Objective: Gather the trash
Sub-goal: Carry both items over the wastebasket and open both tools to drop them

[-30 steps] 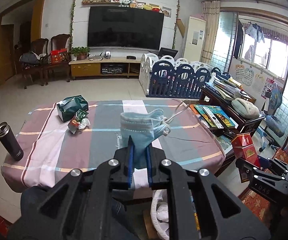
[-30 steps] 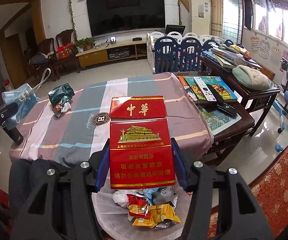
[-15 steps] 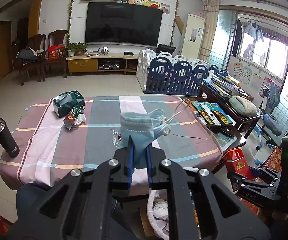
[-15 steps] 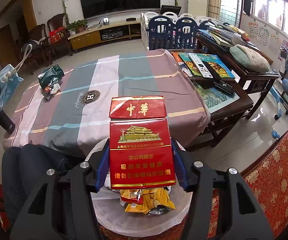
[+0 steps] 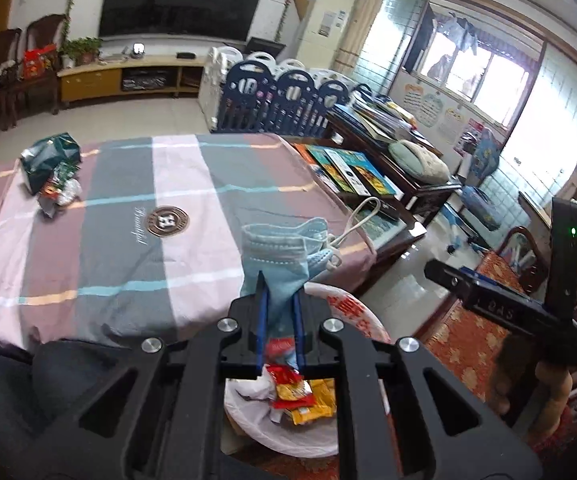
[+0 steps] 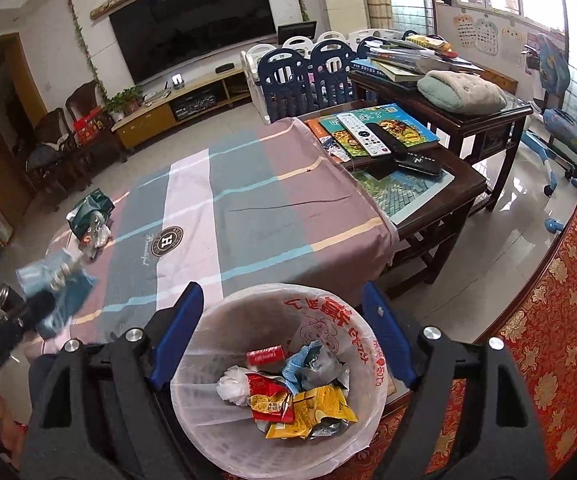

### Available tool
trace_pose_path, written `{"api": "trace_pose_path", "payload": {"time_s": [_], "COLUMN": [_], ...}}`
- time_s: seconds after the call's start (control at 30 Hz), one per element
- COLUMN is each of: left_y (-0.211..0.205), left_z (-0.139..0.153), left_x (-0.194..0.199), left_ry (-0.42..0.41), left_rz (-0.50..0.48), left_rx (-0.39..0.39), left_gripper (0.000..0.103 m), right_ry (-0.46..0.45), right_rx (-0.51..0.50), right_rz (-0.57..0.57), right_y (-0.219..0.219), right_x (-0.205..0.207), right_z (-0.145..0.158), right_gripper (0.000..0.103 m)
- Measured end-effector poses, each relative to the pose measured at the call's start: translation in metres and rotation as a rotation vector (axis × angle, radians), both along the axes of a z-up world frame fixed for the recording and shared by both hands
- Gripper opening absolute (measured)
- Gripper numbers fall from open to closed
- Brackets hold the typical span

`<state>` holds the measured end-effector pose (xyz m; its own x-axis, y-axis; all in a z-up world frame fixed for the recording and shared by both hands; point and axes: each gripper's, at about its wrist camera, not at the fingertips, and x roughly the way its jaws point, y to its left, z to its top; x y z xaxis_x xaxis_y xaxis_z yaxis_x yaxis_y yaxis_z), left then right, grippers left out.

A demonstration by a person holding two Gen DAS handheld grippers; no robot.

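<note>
Left wrist view: the left gripper (image 5: 279, 300) still clamps the blue mask (image 5: 284, 256), now above the trash bin (image 5: 352, 308). Only the right view shows the right gripper (image 6: 280, 336) spread wide, empty; the red cigarette pack (image 6: 265, 357) now lies in the bin below it.

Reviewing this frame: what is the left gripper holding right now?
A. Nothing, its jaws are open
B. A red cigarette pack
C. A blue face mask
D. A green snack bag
C. In the left wrist view the left gripper has its jaws pinched on a crumpled blue face mask, ear loop dangling, above the lined trash bin; the right gripper is open and holds nothing.
</note>
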<state>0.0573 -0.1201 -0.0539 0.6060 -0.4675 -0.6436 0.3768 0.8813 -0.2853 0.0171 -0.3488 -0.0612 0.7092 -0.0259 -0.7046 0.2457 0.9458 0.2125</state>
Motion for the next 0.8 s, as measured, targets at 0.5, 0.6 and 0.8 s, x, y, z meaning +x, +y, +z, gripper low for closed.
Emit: {"api": "trace_pose_path", "payload": {"time_s": [0.5, 0.6, 0.8], "left_y": [-0.069, -0.060, -0.049], "left_z": [-0.041, -0.038, -0.039], "left_x": [-0.017, -0.013, -0.004], "left_ry": [0.030, 0.033, 0.070], "left_rz": [-0.259, -0.218, -0.166], "left_rx": [0.110, 0.092, 0.075], "left_gripper": [0.080, 0.083, 0.086], "right_ry": [-0.057, -0.055, -0.049], "right_rx": [0.050, 0.056, 0.049], "right_rz": [-0.068, -0.057, -0.033], "right_y": [-0.020, -0.017, -0.009], "right_x": [-0.009, -0.008, -0.005], "right_z": [0.008, 0.008, 0.007], "right_gripper": [0.080, 0.080, 0.080]}}
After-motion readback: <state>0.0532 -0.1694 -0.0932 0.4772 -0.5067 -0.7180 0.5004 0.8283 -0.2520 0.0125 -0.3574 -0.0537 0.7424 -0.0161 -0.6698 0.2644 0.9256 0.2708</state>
